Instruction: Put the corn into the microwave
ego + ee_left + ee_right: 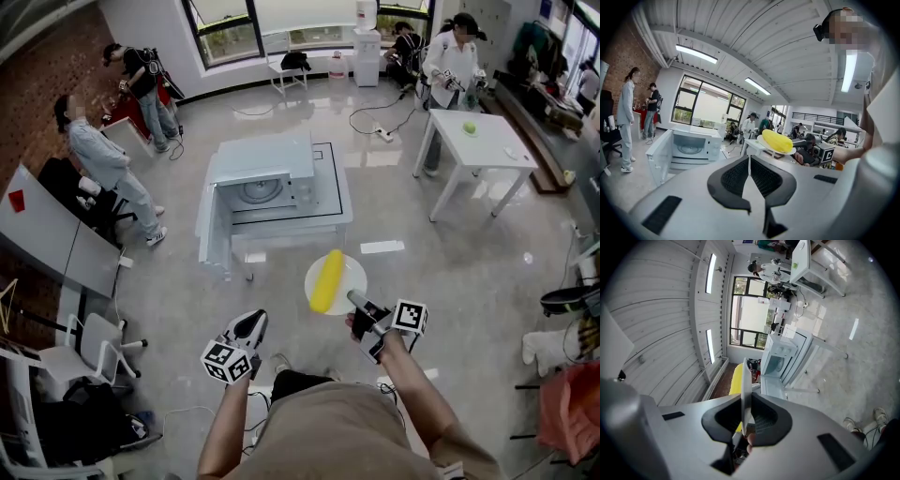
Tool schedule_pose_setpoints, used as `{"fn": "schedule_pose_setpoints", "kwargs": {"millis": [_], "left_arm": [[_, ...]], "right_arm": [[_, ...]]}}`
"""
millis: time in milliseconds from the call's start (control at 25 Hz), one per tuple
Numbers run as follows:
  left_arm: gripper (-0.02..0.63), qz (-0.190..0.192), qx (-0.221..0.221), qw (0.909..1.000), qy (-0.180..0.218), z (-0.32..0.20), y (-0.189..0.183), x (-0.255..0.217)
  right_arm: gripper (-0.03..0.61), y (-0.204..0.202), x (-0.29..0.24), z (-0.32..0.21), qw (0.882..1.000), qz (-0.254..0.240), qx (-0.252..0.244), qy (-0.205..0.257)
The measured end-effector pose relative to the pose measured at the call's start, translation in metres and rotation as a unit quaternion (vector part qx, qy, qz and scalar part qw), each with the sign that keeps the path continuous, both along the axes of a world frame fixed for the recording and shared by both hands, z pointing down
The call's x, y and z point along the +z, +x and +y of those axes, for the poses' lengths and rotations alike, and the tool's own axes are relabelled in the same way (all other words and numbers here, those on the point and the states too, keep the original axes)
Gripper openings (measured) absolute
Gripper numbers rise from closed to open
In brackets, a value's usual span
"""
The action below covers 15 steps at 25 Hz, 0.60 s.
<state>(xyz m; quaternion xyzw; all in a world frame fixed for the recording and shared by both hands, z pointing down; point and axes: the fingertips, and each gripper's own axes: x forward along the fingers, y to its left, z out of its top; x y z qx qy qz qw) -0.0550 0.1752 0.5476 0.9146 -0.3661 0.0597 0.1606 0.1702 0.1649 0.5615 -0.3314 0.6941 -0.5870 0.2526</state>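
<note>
A yellow corn cob point(327, 279) lies on a white plate point(353, 270) that is held in the air in front of the table with the white microwave point(267, 183). The microwave's door point(211, 225) stands open to the left, and its turntable shows inside. My right gripper point(359, 302) is shut on the plate's near rim. In the right gripper view the plate's edge point(746, 385) runs between the jaws, with the corn point(736, 379) behind it. My left gripper point(254, 321) hangs left of the plate, jaws together and holding nothing. The left gripper view shows the corn point(777, 140) and the microwave point(693, 144).
The microwave's low white table point(328, 211) stands mid-room. A second white table point(487, 145) with a green object point(470, 127) is at the back right. People stand at the left point(98, 159) and at the back point(450, 61). Chairs and desks line the left side, and cables lie on the floor.
</note>
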Motion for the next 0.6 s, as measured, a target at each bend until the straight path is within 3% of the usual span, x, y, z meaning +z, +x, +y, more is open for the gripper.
{"fn": "schedule_pose_setpoints", "kwargs": {"millis": [600], "left_arm": [[0.005, -0.014, 0.075, 0.9971, 0.005, -0.071, -0.042, -0.009]], "right_arm": [[0.034, -0.080, -0.008, -0.039, 0.999, -0.007, 0.032, 0.001]]}}
